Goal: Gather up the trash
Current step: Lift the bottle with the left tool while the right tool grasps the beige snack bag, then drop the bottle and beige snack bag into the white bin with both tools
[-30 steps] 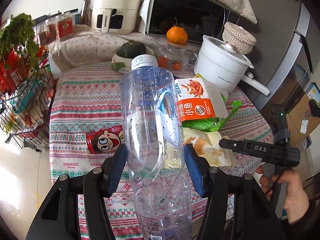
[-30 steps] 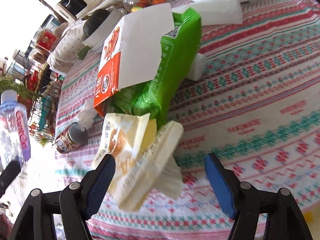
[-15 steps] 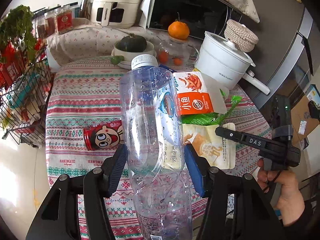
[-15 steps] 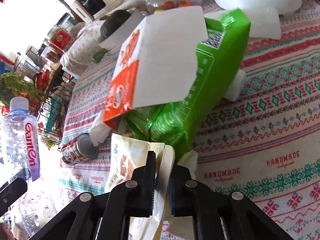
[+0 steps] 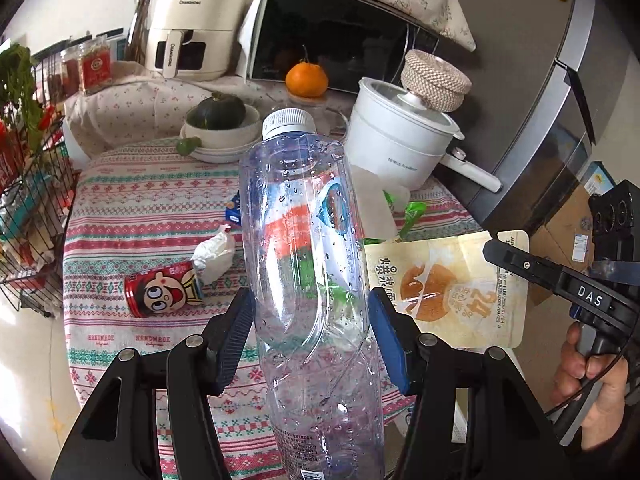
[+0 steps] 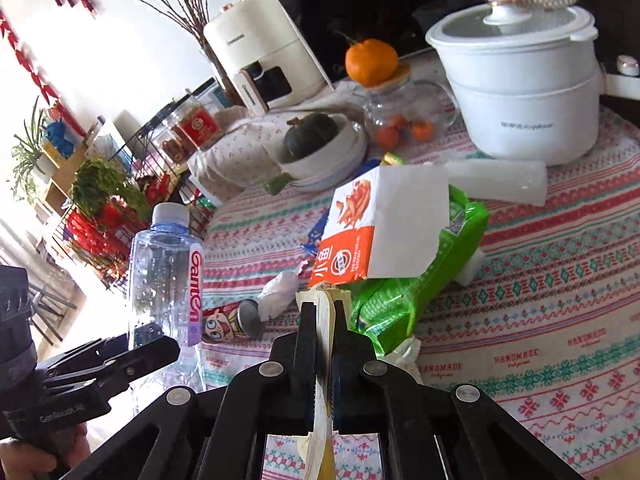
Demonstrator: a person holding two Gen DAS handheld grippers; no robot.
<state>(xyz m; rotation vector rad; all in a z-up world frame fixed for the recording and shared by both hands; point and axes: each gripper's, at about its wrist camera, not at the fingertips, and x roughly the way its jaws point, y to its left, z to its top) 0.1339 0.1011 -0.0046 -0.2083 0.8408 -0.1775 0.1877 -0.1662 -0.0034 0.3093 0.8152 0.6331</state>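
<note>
My left gripper (image 5: pixel 310 320) is shut on a clear plastic water bottle (image 5: pixel 304 220), held upright over the near edge of the table; the same bottle (image 6: pixel 166 264) shows at the left of the right wrist view. My right gripper (image 6: pixel 324 312) is shut on a cream snack wrapper (image 6: pixel 320 454), pinched edge-on between the jaws. In the left wrist view that wrapper (image 5: pixel 448 288) hangs off the table from the right gripper (image 5: pixel 496 254). A red cartoon can (image 5: pixel 160 288) lies on its side by a crumpled tissue (image 5: pixel 212 256). An orange-and-white box (image 6: pixel 376 232) leans on a green bag (image 6: pixel 420 292).
A white electric pot (image 5: pixel 396 140), a bowl with a dark squash (image 5: pixel 218 120) and a glass jar topped by an orange (image 6: pixel 372 60) stand at the back of the patterned tablecloth (image 6: pixel 540 280). A wire rack (image 5: pixel 28 200) stands to the left, a grey fridge (image 5: pixel 540 80) to the right.
My right gripper closed on the cream wrapper and lifted it off the table. The left gripper, still holding the bottle, drew back a little from the table.
</note>
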